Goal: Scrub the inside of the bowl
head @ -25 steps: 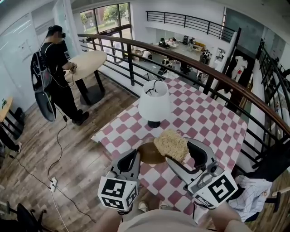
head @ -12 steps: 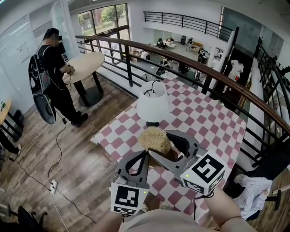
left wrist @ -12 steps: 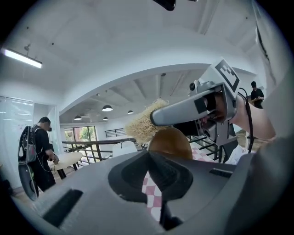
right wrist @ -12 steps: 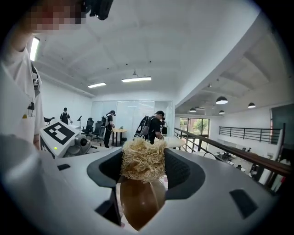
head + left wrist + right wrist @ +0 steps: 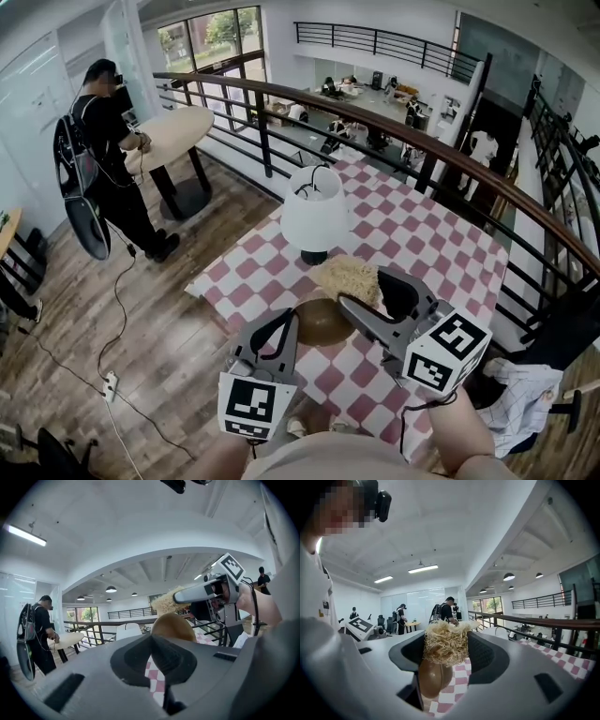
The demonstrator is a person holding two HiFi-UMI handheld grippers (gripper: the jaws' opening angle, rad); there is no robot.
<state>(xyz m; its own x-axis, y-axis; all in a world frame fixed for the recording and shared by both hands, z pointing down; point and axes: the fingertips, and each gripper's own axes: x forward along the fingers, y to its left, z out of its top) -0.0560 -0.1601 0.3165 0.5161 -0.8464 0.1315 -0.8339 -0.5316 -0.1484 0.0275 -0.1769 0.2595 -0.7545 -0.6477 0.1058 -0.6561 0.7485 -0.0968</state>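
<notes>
The left tongs (image 5: 157, 641) are clenched on the near rim of the bowl (image 5: 323, 322). The bowl is smooth, glossy and brown, and it is tipped so that the right gripper view shows it nearly edge-on as a narrow oval. In the head view it sits just past the left tongs' tips, over the bench (image 5: 422, 234).

The right tongs (image 5: 446, 648) grasp a loofah scrubber (image 5: 446, 643), a pale, straw-coloured wad of tangled fibres that bulges out past both jaws. The scrubber hangs over the bowl's far rim, to the right of the left tongs. Whether it touches the bowl cannot be told.

Both grippers reach forward from the bottom of the head view. The left one points almost straight ahead, with its marker cube (image 5: 255, 405) nearest the camera. The right one angles in toward the left, with its marker cube (image 5: 445, 352) set out to the right on a bare forearm (image 5: 459, 436).

The bench wears a red-and-white checked cloth. Beyond the tongs stands a white table lamp (image 5: 314, 211) on a dark base. Past it runs a curved railing (image 5: 375, 112). Well off to the left a person (image 5: 103, 141) stands at a round table (image 5: 178, 127).
</notes>
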